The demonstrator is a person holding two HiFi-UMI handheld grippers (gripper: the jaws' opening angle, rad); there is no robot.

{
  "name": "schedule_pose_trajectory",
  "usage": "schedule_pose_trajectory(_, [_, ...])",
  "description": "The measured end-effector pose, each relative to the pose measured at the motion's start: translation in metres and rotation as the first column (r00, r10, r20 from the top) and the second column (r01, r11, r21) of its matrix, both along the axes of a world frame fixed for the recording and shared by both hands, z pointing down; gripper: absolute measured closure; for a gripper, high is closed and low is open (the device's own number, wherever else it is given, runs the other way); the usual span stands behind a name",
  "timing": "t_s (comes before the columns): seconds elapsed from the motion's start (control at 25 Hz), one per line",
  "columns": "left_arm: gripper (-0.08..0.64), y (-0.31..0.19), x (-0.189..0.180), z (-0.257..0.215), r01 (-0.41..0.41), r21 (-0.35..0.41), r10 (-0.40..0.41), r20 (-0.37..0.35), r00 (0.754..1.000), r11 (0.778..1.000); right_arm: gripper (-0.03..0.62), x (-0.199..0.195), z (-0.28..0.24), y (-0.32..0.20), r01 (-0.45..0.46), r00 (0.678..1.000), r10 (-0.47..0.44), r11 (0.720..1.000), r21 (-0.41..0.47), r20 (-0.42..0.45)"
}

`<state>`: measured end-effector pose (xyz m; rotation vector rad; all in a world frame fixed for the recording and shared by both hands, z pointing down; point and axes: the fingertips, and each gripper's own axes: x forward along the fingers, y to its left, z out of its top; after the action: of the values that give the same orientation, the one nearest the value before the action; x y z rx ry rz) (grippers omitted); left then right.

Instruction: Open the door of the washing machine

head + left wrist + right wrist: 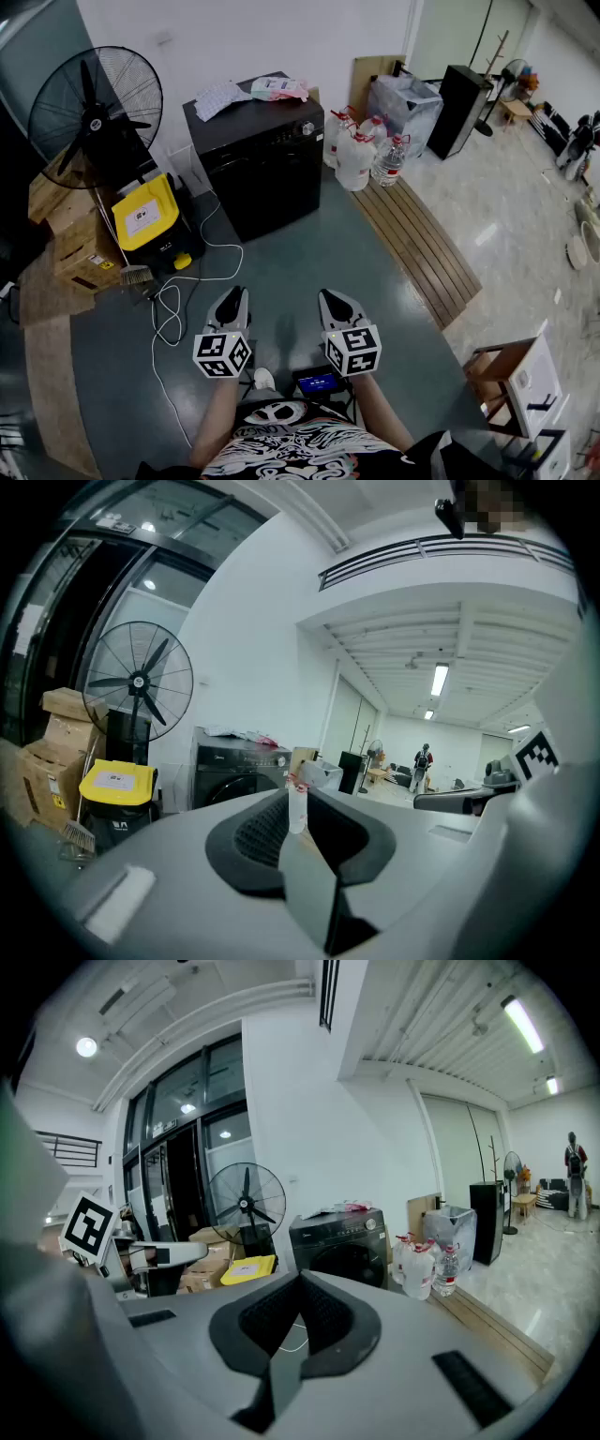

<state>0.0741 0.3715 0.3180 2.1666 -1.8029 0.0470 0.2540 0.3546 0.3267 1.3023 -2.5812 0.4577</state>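
Observation:
The black front-loading washing machine stands against the far wall, its round door shut. It also shows in the left gripper view and the right gripper view. Both grippers hang side by side over the grey floor, well short of the machine and pointing toward it. My left gripper has its jaws a narrow gap apart with nothing between them. On the right gripper the jaws meet, empty.
A pedestal fan, a yellow-lidded box and cardboard boxes stand left of the machine. Several water bottles and wooden planks lie to its right. A white cable trails across the floor. Cloths lie on the machine.

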Motion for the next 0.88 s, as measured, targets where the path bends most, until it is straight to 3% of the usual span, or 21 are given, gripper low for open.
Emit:
schedule_pose_trajectory(0.4, [0.501,-0.001,-0.011,-0.014,-0.013,0.032,0.014,-0.015,1.000,0.999,0.589,-0.014,-0.004,0.011,-0.022,1.000,0.022,1.000,-0.004,0.007])
schedule_pose_trajectory(0.52, [0.449,-0.010,-0.012,-0.012,-0.036,0.025,0.037,-0.023,0.999,0.999,0.586,-0.014,-0.004,0.004,-0.029,0.999,0.029,0.999,-0.020,0.041])
schedule_pose_trajectory(0.56, [0.434,-0.014,-0.013,-0.011,-0.038,0.024,0.039,-0.025,0.999,0.999,0.551,-0.017,-0.003,0.001,-0.016,0.999,0.017,0.999,-0.032,0.049])
schedule_pose_trajectory(0.6, [0.434,-0.019,-0.016,-0.011,-0.037,0.023,0.038,-0.026,0.999,0.999,0.455,-0.020,-0.003,-0.002,-0.001,0.998,0.004,0.999,-0.043,0.055])
schedule_pose_trajectory(0.64, [0.434,-0.024,-0.020,-0.010,-0.035,0.022,0.035,-0.025,0.999,0.999,0.439,-0.024,-0.002,-0.006,0.007,0.998,-0.004,0.999,-0.051,0.058])
schedule_pose_trajectory(0.88, [0.436,-0.067,-0.050,0.012,-0.004,-0.009,0.004,-0.018,1.000,1.000,0.449,-0.040,0.008,-0.044,-0.017,1.000,0.018,0.998,-0.059,0.017])
